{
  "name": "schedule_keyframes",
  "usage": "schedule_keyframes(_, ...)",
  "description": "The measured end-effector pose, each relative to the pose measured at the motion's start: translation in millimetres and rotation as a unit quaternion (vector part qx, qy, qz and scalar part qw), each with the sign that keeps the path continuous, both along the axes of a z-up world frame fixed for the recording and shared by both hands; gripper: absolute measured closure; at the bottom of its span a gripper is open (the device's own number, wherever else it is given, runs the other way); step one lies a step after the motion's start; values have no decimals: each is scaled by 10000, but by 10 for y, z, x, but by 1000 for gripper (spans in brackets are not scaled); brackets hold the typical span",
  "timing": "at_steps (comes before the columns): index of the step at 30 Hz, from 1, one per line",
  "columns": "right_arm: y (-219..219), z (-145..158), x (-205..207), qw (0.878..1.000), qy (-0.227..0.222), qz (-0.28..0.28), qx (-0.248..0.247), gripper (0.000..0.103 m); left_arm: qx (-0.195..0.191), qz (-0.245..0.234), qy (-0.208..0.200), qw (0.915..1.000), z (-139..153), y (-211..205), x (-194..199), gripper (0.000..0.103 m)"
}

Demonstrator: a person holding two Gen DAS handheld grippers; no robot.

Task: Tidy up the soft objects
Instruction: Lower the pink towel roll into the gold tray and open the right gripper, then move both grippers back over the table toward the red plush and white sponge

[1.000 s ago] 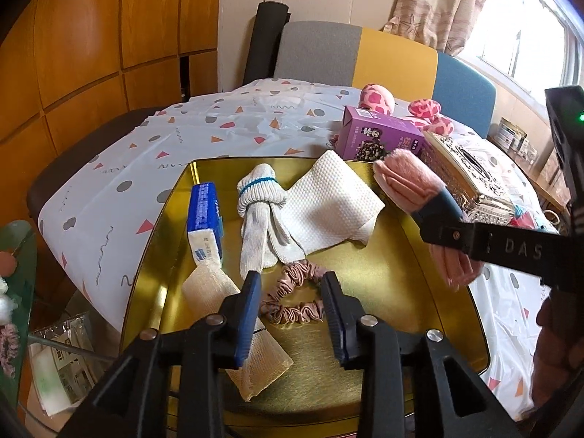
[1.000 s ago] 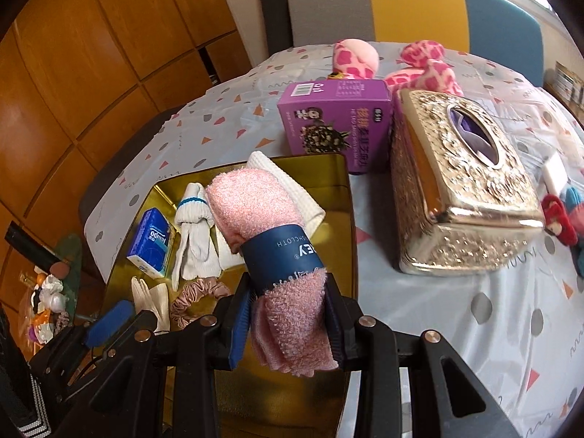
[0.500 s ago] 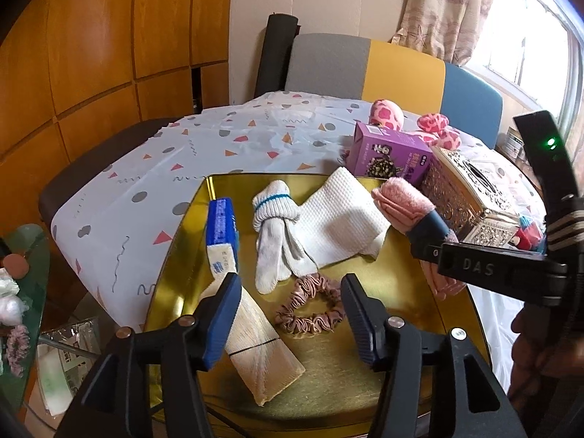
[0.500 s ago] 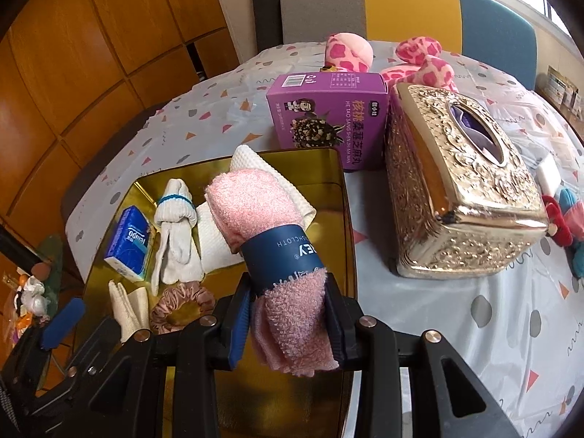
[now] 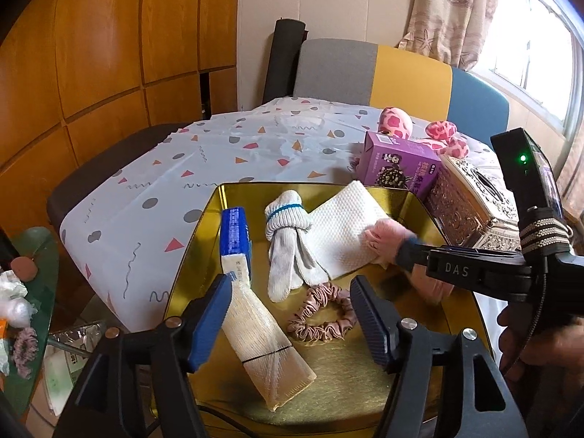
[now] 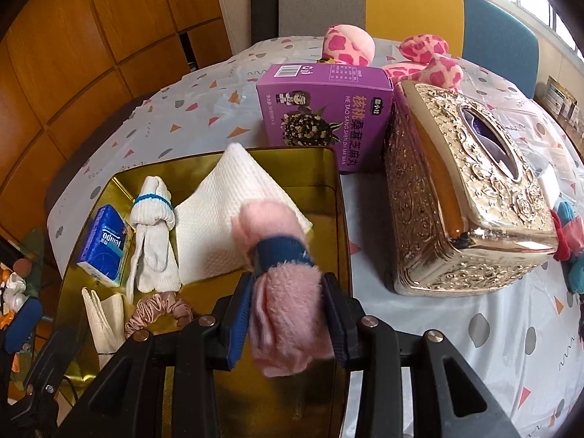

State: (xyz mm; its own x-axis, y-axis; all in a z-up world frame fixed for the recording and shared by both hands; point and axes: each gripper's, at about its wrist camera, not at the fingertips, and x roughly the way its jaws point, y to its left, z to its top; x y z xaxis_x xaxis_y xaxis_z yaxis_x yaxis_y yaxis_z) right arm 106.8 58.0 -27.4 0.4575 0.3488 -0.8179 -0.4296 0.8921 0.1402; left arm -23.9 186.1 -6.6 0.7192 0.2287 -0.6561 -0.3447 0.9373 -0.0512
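A gold tray (image 5: pixel 383 376) (image 6: pixel 328 168) holds a pink scrunchie (image 5: pixel 321 310) (image 6: pixel 160 310), rolled white socks (image 5: pixel 288 233) (image 6: pixel 153 233), a white cloth (image 5: pixel 346 226) (image 6: pixel 219 219), a blue tissue pack (image 5: pixel 235 241) (image 6: pixel 104 244) and a beige mesh pouch (image 5: pixel 262 339) (image 6: pixel 104 317). My left gripper (image 5: pixel 292 310) hangs over the scrunchie, its jaws opening with nothing pressed between them. My right gripper (image 6: pixel 288 317) is shut on a rolled pink towel (image 6: pixel 284 284) (image 5: pixel 387 237) with a navy band, low over the tray's right side, its far end over the white cloth.
A purple box (image 6: pixel 325 116) and an ornate gold tissue box (image 6: pixel 463 197) stand right of the tray. Pink spotted plush toys (image 6: pixel 350 47) lie behind them. A person's hand (image 5: pixel 540 346) holds the right gripper. Chairs stand beyond the patterned tablecloth (image 5: pixel 182 189).
My left gripper's jaws have spread apart and drawn back from the scrunchie, which stays on the tray. The right gripper has carried the pink towel lower and further over the tray.
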Motion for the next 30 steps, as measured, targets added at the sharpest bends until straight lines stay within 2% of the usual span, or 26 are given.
schedule_keyframes(7,-68,87,-12,9996,-97,-36,245,66,39,34,-36,10000,43,-7,-14,31)
schedule_keyframes(9,-111,137,-43,9994,-141,-53,316,65,63,23,-44,10000,57,-22,-15,27)
schedule_keyframes(12,-185,229,-99,9989,-282,-35,368,65,96,-2,-84,9999,93,-54,-23,22)
schedule_keyframes(18,-436,438,-192,9969,-692,-90,353,62,138,-80,-160,9997,176,-118,-26,21)
schedule_keyframes(24,-921,585,-187,9938,-975,-397,354,61,225,-367,-197,9989,261,-275,22,21)
schedule_keyframes(30,-1737,580,-32,9879,-1006,-1177,83,61,276,-873,-314,9953,391,-514,115,21)
